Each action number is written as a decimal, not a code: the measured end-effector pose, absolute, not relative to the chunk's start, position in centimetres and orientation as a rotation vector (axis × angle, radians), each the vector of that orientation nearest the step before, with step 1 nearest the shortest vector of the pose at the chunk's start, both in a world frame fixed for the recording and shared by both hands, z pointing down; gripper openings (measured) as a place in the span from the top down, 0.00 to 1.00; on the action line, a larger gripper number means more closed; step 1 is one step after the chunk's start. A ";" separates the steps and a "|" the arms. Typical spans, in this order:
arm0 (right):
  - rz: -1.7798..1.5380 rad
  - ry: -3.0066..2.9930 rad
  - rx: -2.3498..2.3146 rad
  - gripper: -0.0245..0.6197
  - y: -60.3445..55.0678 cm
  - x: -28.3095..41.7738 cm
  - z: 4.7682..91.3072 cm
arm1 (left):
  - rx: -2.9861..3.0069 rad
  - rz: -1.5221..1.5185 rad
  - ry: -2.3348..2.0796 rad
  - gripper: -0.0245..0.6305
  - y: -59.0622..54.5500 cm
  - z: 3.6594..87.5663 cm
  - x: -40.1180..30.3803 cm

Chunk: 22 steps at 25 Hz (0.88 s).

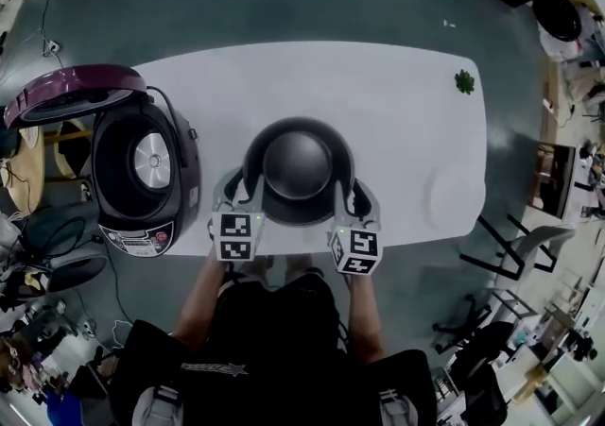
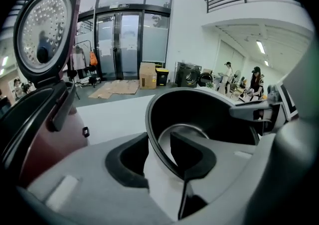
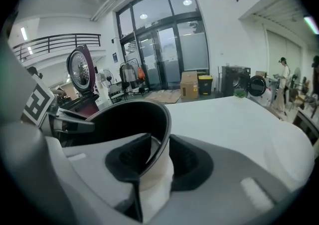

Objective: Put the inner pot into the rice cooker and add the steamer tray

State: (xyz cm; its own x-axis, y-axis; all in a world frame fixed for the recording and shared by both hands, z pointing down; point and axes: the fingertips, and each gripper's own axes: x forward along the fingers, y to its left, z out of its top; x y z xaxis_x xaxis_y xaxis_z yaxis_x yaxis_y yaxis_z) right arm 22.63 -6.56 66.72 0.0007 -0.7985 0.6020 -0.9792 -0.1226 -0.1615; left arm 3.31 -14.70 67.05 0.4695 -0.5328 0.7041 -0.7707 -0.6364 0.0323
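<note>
I see the inner pot standing upright on the white table, low centre in the head view, close to the table's near edge. My left gripper is closed on the pot's left rim. In the left gripper view one jaw sits inside the dark bowl and the other against the pale outer wall, with the rim pinched between them. My right gripper grips the opposite rim the same way, with a pad on each face of the wall. The rice cooker stands at the left of the frame, near the pot but apart from it. Its maroon lid is swung open and its heating plate is showing. A faint pale round shape lies at the table's right end; I cannot tell what it is.
</note>
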 end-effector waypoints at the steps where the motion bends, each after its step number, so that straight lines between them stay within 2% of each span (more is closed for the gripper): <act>1: 0.834 -1.846 1.979 0.79 -6.6 22.6 66.7 | 2.375 0.967 -1.112 0.74 -14.7 67.0 3.3; 12: 0.791 -1.864 1.993 0.84 -7.0 23.1 65.1 | 2.335 0.946 -1.232 0.77 -13.9 65.1 2.9; 22: 0.611 -2.003 2.007 0.84 -8.2 22.5 58.2 | 2.367 0.798 -1.401 0.77 -13.8 58.6 1.5</act>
